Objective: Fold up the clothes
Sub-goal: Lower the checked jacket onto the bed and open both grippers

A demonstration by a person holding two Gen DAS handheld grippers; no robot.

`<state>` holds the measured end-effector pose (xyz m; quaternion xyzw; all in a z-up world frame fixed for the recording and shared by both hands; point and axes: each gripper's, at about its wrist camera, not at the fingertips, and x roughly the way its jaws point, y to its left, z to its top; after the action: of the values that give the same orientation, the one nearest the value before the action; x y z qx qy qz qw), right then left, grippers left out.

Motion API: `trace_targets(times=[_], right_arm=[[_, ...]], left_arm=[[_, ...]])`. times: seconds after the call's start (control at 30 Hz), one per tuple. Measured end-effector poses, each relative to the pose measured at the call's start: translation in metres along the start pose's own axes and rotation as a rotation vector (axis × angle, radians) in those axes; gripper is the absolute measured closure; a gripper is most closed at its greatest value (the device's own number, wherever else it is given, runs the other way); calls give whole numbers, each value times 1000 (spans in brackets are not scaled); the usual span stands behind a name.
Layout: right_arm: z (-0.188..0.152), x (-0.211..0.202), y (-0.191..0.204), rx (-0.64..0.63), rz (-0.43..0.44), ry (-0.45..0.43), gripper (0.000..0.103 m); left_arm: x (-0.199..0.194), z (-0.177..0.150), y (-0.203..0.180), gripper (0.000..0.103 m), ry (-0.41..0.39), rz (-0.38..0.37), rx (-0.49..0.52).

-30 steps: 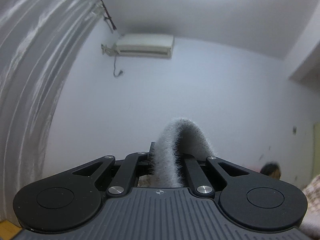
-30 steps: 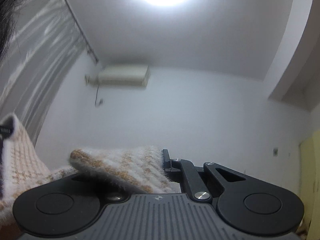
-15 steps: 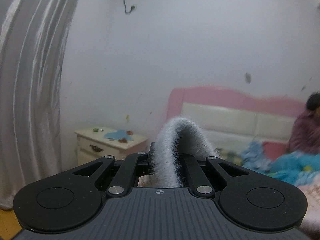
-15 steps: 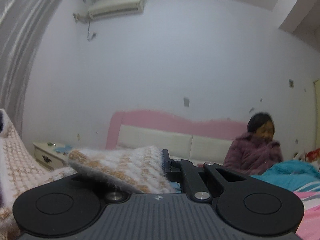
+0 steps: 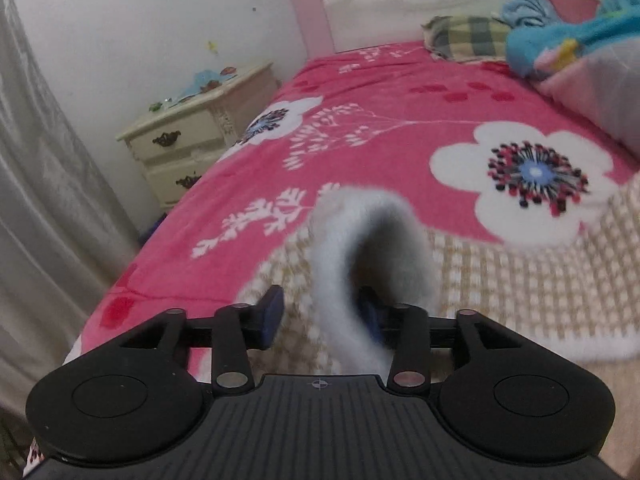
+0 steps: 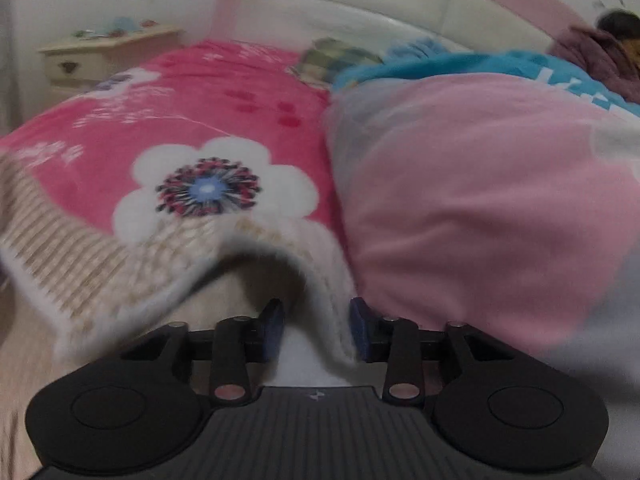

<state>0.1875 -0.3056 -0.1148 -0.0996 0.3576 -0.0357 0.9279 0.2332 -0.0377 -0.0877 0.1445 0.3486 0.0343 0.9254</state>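
Observation:
A cream and tan checked knit sweater [image 5: 520, 280] lies spread on the pink floral blanket [image 5: 400, 128]. Its fuzzy white edge [image 5: 340, 248] arches up between the fingers of my left gripper [image 5: 320, 316], which is open, and the fabric leans on the right finger. In the right wrist view the same sweater [image 6: 100, 256] stretches off to the left. My right gripper [image 6: 316, 320] is open too, with the white hem draped loosely between its blue pads [image 6: 358, 328]. Both views are motion-blurred.
A cream nightstand [image 5: 192, 120] stands left of the bed beside a grey curtain [image 5: 40, 200]. A bulky pink quilt [image 6: 480, 200] lies close on the right. A checked pillow [image 5: 468, 38] and blue cloth [image 5: 560, 36] lie by the headboard. A person [image 6: 600, 52] sits at far right.
Both grippers swung down from facing the wall and ceiling to just above the bed. The sweater now rests on the blanket, and both pairs of fingers have opened off the fabric.

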Motion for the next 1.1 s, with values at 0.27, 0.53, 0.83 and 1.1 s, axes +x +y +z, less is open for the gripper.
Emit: trace_targets(times=[0.27, 0.53, 0.83, 1.1], right_arm=[[-24, -100, -44, 81, 129, -203, 43], [-54, -155, -70, 190, 244, -77, 42], [-124, -189, -67, 327, 338, 164, 49], [-166, -190, -64, 408, 236, 222, 50]], left_arm=[[-30, -9, 27, 48, -8, -121, -53], [-106, -36, 41, 43, 50, -380, -92], [-194, -100, 14, 42, 95, -641, 55], [-246, -177, -30, 41, 119, -813, 163]])
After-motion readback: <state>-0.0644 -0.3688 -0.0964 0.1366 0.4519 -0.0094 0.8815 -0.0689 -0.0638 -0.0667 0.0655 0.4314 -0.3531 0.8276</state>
